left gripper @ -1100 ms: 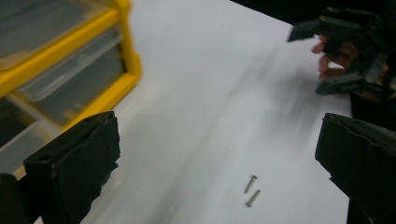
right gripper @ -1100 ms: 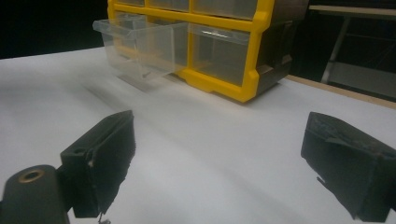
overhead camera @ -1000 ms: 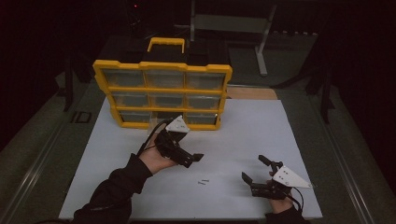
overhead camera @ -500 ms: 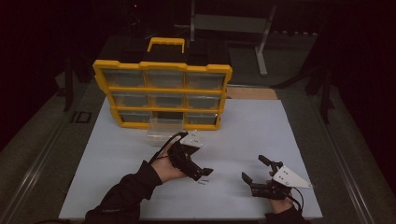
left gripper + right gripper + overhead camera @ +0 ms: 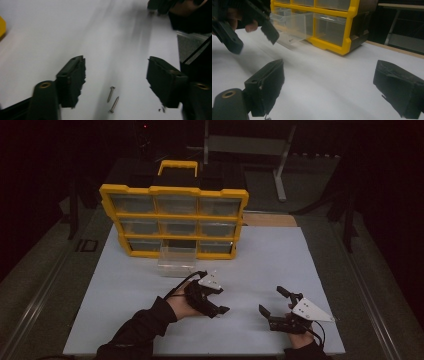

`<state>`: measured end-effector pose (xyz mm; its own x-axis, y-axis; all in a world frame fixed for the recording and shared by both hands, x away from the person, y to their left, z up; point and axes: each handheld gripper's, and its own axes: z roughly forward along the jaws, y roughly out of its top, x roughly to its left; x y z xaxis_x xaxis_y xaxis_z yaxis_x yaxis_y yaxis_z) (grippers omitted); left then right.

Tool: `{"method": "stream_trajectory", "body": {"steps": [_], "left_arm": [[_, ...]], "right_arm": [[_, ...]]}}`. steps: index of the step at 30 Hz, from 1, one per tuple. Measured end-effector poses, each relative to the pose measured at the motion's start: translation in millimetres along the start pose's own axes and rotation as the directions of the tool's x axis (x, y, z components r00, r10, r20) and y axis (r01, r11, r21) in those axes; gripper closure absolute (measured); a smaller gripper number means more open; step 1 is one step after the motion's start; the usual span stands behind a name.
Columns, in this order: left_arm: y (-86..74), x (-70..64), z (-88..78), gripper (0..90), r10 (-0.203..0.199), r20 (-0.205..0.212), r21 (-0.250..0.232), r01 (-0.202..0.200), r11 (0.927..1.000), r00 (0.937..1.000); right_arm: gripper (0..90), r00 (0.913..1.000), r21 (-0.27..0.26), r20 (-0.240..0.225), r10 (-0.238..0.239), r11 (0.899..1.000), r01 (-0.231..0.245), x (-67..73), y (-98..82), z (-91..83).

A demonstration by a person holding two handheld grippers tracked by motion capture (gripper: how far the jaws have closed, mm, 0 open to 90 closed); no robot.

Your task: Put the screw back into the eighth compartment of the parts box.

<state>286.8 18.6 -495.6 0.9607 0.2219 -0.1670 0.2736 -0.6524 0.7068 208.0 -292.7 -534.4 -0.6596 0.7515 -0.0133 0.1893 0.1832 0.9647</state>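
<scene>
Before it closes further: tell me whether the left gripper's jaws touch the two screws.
Apart. The left gripper view shows the two screws lying on the white sheet between the left gripper's open jaws, with bare sheet either side.

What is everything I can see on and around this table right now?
Screws: two, metallic, lying side by side on the white sheet between the left jaws, untouched.
Clear drawer: one, transparent, pulled out in front of the organiser's bottom row.
Drawer organiser: one, yellow frame with clear drawers and a yellow handle, standing at the far side.
White sheet: one, covering the table.
Metal stand: one, grey, behind the table.
Left hand-held gripper: one, black, lowered over the screws, jaws just been closing, nothing gripped.
Right hand-held gripper: one, black, open near the front edge.
</scene>
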Motion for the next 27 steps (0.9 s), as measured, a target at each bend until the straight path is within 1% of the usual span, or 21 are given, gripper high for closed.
{"method": "stream_trajectory", "body": {"steps": [3, 4, 5, 6, 8, 13, 16, 17, 18, 20, 22, 27], "left_arm": [[-4.6, 4.0, 3.8, 41.2, -0.005, 0.037, 0.014, 0.004, 0.9999, 0.9993], [-6.6, 5.2, 5.8, 43.3, -0.006, 0.041, 0.02, 0.005, 0.9998, 0.9991], [-7.6, 5.6, 7.1, 47.4, -0.007, 0.045, 0.027, 0.006, 0.9996, 0.9989], [-9.1, 5.6, 9.2, 48.9, -0.002, 0.052, 0.033, 0.001, 0.9994, 0.9986], [-11.3, 5.2, 13.2, 53.3, 0.01, 0.053, 0.057, -0.013, 0.9983, 0.9985], [-14.2, 4.5, 21.2, 61.4, 0.022, 0.051, 0.091, -0.026, 0.9955, 0.9984], [-15.8, 3.8, 26.8, 65.8, 0.032, 0.056, 0.117, -0.038, 0.9924, 0.9979], [-16.3, 3.3, 28.8, 67.7, 0.041, 0.053, 0.128, -0.048, 0.9906, 0.9978], [-16.8, 3.2, 30.9, 67.8, 0.04, 0.056, 0.14, -0.047, 0.9891, 0.9976], [-17.7, 3.0, 34.1, 70.3, 0.05, 0.049, 0.148, -0.056, 0.9873, 0.9976], [-18.5, 3.3, 37.2, 72.5, 0.052, 0.052, 0.159, -0.059, 0.9855, 0.9973], [-19.1, 3.6, 43.7, 77.5, 0.066, 0.04, 0.189, -0.072, 0.9794, 0.997]], "right_arm": [[10.2, 1.0, 0.0, -0.001, 0.001, 1.0, -0.001, -0.2, -0.2, 0.1], [10.2, 1.0, 0.0, 0.0, 0.002, 1.0, -0.002, -0.2, -0.3, 0.2], [10.2, 1.0, 0.001, -0.001, 0.001, 1.0, -0.001, -0.2, -0.3, 0.2], [10.2, 1.0, 0.001, -0.001, 0.001, 1.0, -0.001, -0.1, -0.3, 0.4], [10.2, 1.0, 0.001, -0.001, 0.0, 1.0, 0.0, 0.0, -0.4, 0.5], [10.2, 1.0, 0.001, -0.001, 0.0, 1.0, 0.0, 0.0, -0.3, 0.4], [10.2, 1.0, 0.0, -0.001, 0.0, 1.0, 0.0, 0.0, -0.3, 0.4], [10.2, 1.0, 0.001, -0.001, 0.0, 1.0, 0.0, -0.1, -0.4, 0.5], [10.2, 1.0, 0.001, -0.001, 0.001, 1.0, -0.001, -0.2, -0.4, 0.4], [10.2, 1.0, 0.001, -0.001, 0.0, 1.0, 0.0, -0.1, -0.3, 0.2], [10.2, 1.0, 0.002, -0.001, -0.001, 1.0, 0.001, -0.1, -0.3, 0.2], [10.2, 1.0, 0.001, -0.001, 0.0, 1.0, 0.0, -0.3, -0.4, 0.2]]}}
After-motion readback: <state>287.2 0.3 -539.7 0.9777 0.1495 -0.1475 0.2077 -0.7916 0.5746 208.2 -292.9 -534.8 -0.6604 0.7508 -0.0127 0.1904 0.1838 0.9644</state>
